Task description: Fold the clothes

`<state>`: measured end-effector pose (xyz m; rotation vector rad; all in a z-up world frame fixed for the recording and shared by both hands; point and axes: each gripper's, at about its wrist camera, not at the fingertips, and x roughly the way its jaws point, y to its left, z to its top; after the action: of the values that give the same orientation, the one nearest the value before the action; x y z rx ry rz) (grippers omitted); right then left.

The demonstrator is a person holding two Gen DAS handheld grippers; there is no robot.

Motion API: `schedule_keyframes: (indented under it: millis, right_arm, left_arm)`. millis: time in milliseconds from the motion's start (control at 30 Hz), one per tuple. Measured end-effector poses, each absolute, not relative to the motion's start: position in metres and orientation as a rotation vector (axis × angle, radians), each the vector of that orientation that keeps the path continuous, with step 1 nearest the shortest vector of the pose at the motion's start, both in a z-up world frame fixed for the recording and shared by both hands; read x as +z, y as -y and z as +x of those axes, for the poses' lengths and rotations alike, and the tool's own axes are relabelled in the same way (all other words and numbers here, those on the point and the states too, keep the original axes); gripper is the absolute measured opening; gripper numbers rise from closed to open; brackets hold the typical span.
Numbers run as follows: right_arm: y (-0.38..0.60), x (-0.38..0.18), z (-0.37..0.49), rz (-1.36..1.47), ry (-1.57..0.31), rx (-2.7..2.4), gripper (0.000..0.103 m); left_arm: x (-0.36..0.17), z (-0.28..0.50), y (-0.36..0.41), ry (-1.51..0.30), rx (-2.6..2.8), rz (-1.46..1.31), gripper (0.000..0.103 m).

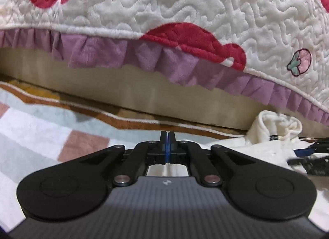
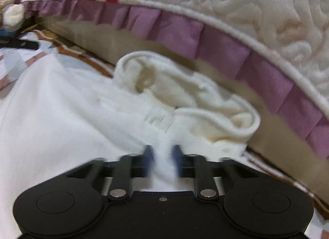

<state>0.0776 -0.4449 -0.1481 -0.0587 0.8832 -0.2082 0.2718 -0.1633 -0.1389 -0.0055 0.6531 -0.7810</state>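
- Pinching a ridge of the white fleece garment [image 2: 67,105] is the right gripper [image 2: 162,156]; jaws nearly closed, cloth bunched between the pads.
- Left gripper [image 1: 167,144] fully closed; whether it nips any cloth can't be told.
- Garment lies on the pastel checked rug [image 1: 41,128], its rolled collar [image 2: 185,99] at 12 o'clock of the right gripper, under the quilted cream bedspread w/ purple frill [image 2: 226,43].
- Judgement: lift both sides evenly, keep the edge taut, avoid snagging the frill.

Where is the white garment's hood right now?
In the right wrist view the hood lies bunched just ahead of the right gripper, against the bed base under the purple ruffle.
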Motion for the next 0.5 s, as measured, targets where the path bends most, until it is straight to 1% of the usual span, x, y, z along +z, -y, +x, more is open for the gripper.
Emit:
schedule_keyframes:
  millis: [33, 100, 267, 300, 333, 400, 433, 500]
  right_arm:
    - [0.447, -0.146, 0.081, -0.056, -0.881, -0.215, 0.011]
    - [0.451, -0.146, 0.085, -0.051, -0.870, -0.235, 0.011]
    - [0.464, -0.146, 0.084, 0.075, -0.847, -0.294, 0.013]
    - [0.470, -0.144, 0.080, 0.127, -0.833, -0.305, 0.016]
    - [0.477, -0.141, 0.076, 0.179, -0.818, -0.316, 0.021]
    - [0.494, -0.134, 0.063, 0.323, -0.757, -0.352, 0.026]
    - [0.504, -0.130, 0.056, 0.400, -0.724, -0.372, 0.031]
    - [0.518, -0.122, 0.041, 0.494, -0.694, -0.409, 0.032]
  left_arm:
    - [-0.138, 0.268, 0.167, -0.651, -0.798, 0.008, 0.000]
    - [-0.134, 0.260, 0.175, -0.648, -0.832, 0.039, 0.000]
    - [-0.138, 0.245, 0.196, -0.705, -0.976, 0.081, 0.004]
    - [-0.141, 0.241, 0.200, -0.716, -0.986, 0.111, 0.005]
    - [-0.144, 0.238, 0.205, -0.725, -0.992, 0.142, 0.005]
    - [-0.154, 0.233, 0.214, -0.732, -0.935, 0.240, 0.005]
    - [-0.160, 0.232, 0.219, -0.737, -0.888, 0.293, 0.005]
    - [-0.171, 0.236, 0.222, -0.754, -0.842, 0.321, 0.004]
